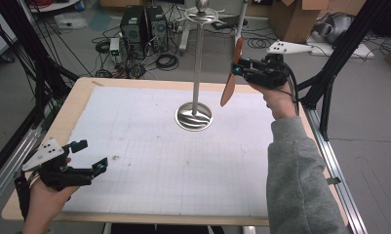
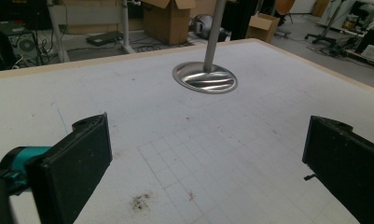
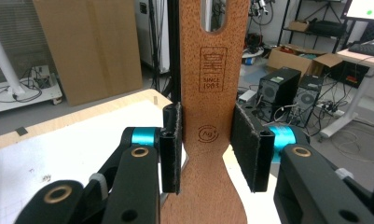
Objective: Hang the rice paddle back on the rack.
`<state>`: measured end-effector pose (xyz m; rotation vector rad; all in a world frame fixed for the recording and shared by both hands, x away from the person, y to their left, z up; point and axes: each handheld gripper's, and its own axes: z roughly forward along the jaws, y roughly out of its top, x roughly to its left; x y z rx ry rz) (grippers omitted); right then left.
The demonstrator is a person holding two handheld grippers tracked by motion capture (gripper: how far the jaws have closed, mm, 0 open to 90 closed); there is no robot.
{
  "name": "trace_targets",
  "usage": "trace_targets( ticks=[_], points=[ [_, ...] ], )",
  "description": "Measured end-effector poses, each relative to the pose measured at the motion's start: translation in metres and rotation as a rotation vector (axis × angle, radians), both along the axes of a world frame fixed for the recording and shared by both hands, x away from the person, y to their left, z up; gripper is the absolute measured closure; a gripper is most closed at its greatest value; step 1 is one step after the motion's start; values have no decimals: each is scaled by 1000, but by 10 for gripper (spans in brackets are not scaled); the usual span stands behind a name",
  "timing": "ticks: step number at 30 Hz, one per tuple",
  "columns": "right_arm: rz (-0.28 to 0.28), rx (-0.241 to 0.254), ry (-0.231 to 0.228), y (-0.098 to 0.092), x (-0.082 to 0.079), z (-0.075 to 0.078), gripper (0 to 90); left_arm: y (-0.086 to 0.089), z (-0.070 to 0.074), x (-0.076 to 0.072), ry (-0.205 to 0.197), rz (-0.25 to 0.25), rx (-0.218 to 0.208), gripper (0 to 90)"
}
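A wooden spatula (image 1: 229, 83) hangs in the air right of a metal stand, its slotted handle end up and its blade down. My right gripper (image 1: 238, 66) is shut on its neck; in the right gripper view both black pads (image 3: 171, 147) press on the sides of the spatula (image 3: 208, 93), which bears a stamped logo. The stand's thin pole (image 1: 199, 58) rises from a round shiny base (image 1: 194, 117) to hooks at the top. My left gripper (image 1: 91, 155) rests at the table's near left corner, open and with nothing between its jaws (image 2: 208, 154); ahead of it stands the stand's base (image 2: 204, 78).
A white gridded mat (image 1: 149, 161) covers the wooden table (image 1: 81, 97). Black frame posts (image 1: 329, 73) stand by the right edge. On the floor behind are computer towers (image 1: 143, 24), cables and cardboard boxes (image 1: 300, 17).
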<state>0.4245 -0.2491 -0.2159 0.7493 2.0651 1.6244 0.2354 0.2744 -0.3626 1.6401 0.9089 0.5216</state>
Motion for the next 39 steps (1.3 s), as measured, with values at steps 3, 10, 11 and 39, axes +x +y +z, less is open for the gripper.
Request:
trace_targets(
  ticks=[3,10,11,39],
  points=[
    [6,-1,-2,1,4,3,646,1,-1,1,1,-2,2,17],
    [12,-2,4,3,11,10,646,4,-3,2,7,12,-5,17],
    [10,-5,4,3,12,11,646,5,-3,2,6,13,-5,17],
    [16,22,-2,18,31,31,646,17,0,0,1,18,-35,17]
  ],
)
